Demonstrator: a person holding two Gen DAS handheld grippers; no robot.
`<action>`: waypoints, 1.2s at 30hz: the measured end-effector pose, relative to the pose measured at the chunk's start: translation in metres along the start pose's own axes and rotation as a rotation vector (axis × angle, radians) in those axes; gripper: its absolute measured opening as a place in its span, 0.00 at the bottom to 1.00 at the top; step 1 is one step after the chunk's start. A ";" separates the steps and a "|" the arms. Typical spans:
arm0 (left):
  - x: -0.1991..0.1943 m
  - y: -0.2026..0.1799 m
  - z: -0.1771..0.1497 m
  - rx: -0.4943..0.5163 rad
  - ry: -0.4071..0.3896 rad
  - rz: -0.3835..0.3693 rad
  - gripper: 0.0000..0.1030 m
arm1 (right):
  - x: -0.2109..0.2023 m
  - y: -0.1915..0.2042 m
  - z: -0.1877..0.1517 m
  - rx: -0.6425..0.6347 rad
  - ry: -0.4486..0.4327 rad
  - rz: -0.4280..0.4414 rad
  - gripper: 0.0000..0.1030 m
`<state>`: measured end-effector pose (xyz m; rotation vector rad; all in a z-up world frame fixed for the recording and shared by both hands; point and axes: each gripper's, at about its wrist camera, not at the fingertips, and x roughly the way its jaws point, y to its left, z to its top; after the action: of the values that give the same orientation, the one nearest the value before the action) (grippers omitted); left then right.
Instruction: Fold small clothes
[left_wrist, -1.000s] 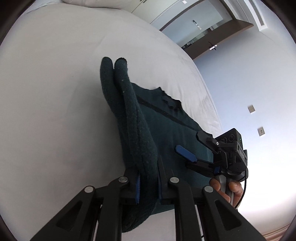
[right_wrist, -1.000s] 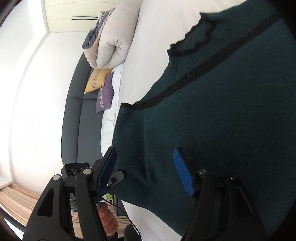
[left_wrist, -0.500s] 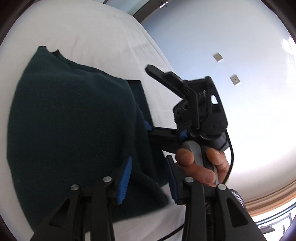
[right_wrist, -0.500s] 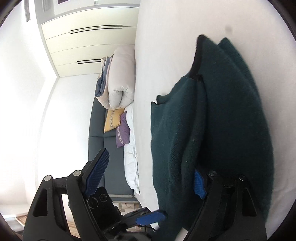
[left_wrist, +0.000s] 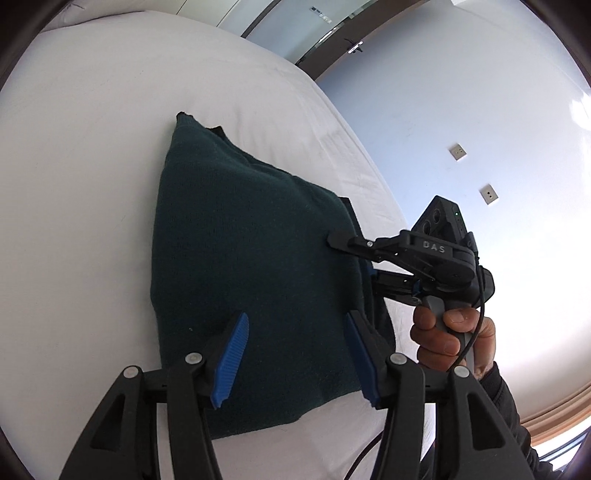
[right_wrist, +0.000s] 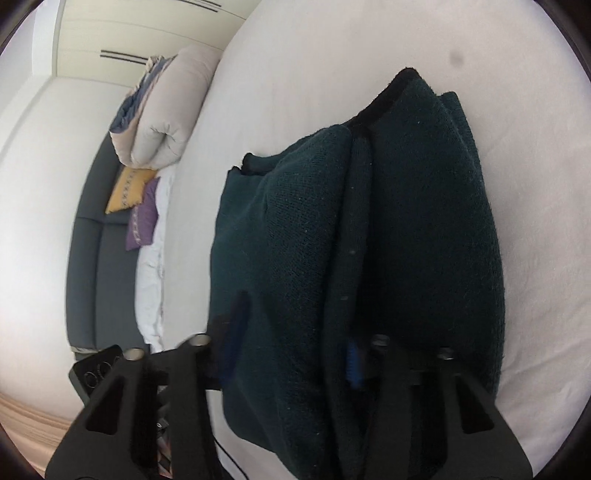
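The dark green sweater (left_wrist: 255, 280) lies folded into a thick stack on the white bed (left_wrist: 92, 155), the left gripper (left_wrist: 295, 354) having just opened clear above it, the right gripper (left_wrist: 354, 258) just closing on its side edge, so only final tidying appears left.

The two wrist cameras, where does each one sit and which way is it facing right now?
Left wrist: on the left gripper, looking forward and down over its open fingers at the folded dark green sweater on the white bed; the person's right hand shows, holding the right gripper.
Right wrist: on the right gripper, looking down along the sweater it is closing on, toward a grey sofa and pillows.
Shared: sweater, bed.
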<state>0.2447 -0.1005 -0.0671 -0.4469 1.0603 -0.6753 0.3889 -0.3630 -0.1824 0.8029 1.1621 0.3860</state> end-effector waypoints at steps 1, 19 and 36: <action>0.003 0.000 -0.001 -0.002 0.004 0.002 0.54 | -0.001 0.003 0.000 -0.012 0.002 -0.033 0.18; 0.056 -0.026 0.000 0.070 0.056 0.000 0.57 | -0.075 -0.065 0.006 0.051 -0.086 0.006 0.16; 0.064 -0.031 -0.007 0.074 0.076 0.017 0.57 | -0.096 -0.010 -0.040 -0.039 -0.065 -0.118 0.49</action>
<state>0.2504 -0.1674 -0.0915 -0.3505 1.1057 -0.7184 0.3152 -0.4180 -0.1331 0.7045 1.1319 0.2818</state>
